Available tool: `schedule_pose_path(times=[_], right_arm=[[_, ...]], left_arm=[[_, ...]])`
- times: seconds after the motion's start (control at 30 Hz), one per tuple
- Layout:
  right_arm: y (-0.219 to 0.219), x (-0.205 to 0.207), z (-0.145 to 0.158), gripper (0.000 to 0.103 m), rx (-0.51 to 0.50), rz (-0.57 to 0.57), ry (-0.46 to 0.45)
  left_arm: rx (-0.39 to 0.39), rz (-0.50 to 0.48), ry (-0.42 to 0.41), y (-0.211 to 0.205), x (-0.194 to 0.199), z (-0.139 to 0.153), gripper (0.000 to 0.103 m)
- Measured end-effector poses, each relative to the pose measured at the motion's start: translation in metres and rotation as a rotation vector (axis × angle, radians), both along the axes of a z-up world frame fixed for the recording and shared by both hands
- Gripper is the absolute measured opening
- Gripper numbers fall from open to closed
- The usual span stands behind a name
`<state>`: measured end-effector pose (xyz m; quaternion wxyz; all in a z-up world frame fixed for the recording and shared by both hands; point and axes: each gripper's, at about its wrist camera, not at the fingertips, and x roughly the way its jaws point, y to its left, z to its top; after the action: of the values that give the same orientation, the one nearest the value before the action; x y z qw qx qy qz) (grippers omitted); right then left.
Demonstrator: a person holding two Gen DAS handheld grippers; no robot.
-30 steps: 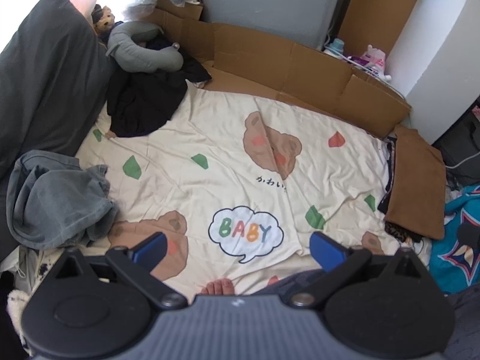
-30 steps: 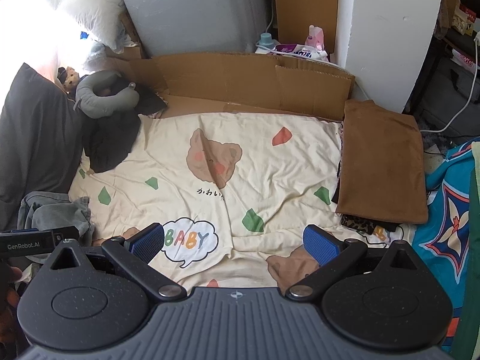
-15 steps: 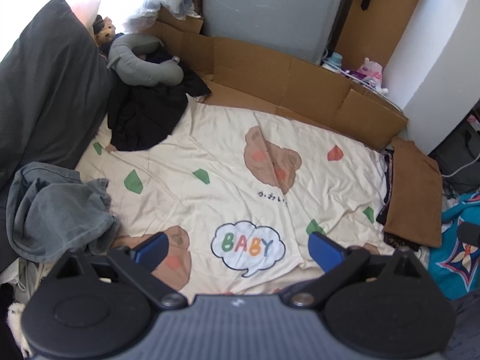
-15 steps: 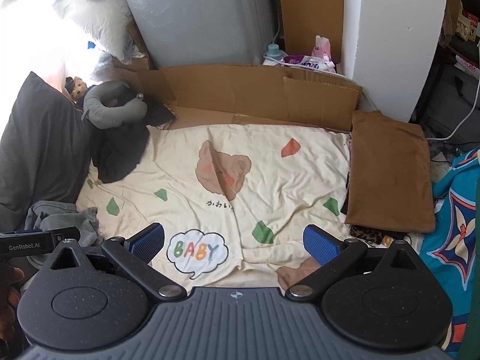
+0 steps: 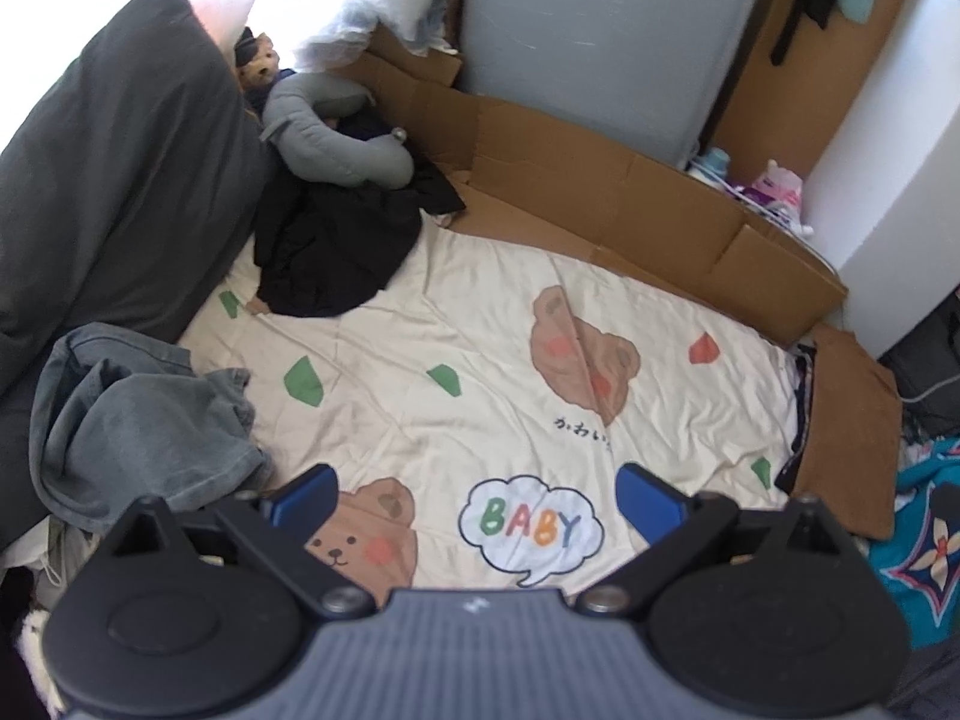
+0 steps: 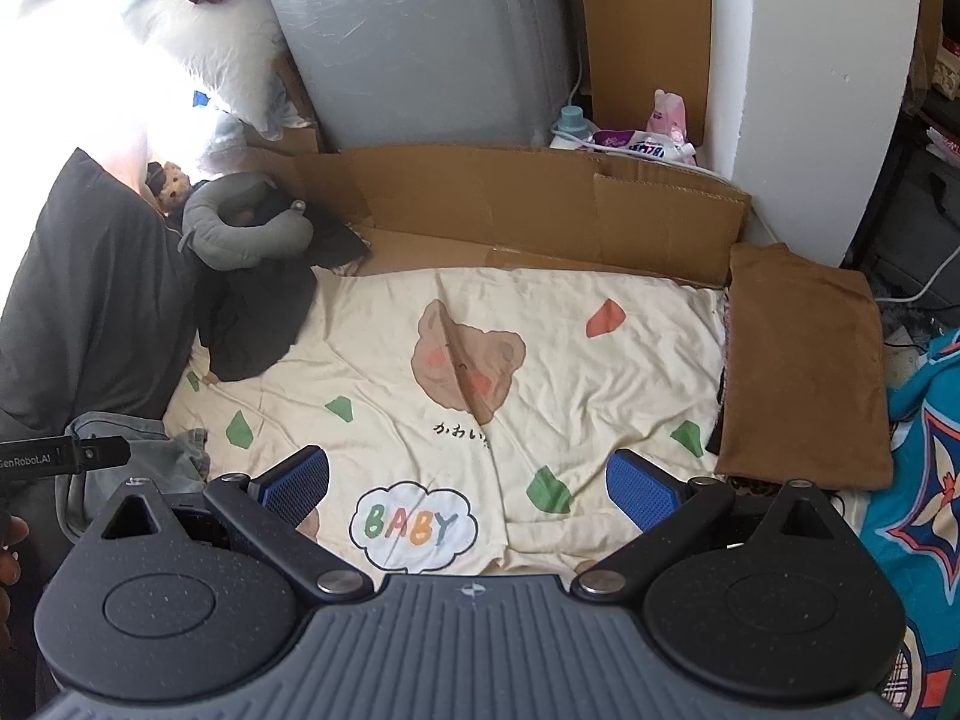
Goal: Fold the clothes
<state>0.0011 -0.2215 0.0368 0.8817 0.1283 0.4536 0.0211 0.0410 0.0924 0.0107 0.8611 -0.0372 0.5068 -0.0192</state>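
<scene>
Both grippers are held up in the air, side by side, tilted downward, and neither touches anything. The left gripper (image 5: 477,495) has its jaws spread wide, blue pads (image 5: 303,495) facing each other with nothing between them. The right gripper (image 6: 468,483) is spread just as wide and also empty. At the left edge of the right wrist view, fingers (image 6: 9,546) show, wrapped around the left gripper's handle.

Strong daylight pours in from the upper left of both views, burning that corner to pure white glare around the white pillow (image 6: 222,54). The bed sheet (image 5: 480,372) is evenly, softly lit, its creases casting faint shadows. Fisheye distortion bends the edges; corners vignette dark. The left wrist view looks slightly softer than the right.
</scene>
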Motion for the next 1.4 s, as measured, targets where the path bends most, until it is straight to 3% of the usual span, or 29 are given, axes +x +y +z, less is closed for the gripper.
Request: schedule_pose_path(times=[0.63, 0.93, 1.1, 1.4], right_arm=[[0.027, 0.044, -0.038, 0.102, 0.054, 0.021, 0.008], [0.045, 0.066, -0.057, 0.102, 0.091, 0.080, 0.003], [0.061, 0.083, -0.070, 0.102, 0.128, 0.132, 0.015], [0.084, 0.105, -0.087, 0.102, 0.076, 0.181, 0.011]], left_arm=[[0.010, 0.141, -0.007, 0.081, 0.021, -0.028, 0.096], [-0.009, 0.238, 0.008, 0.130, 0.029, -0.046, 0.095], [0.023, 0.297, 0.008, 0.156, 0.031, -0.057, 0.094], [0.040, 0.391, 0.013, 0.206, 0.028, -0.072, 0.093]])
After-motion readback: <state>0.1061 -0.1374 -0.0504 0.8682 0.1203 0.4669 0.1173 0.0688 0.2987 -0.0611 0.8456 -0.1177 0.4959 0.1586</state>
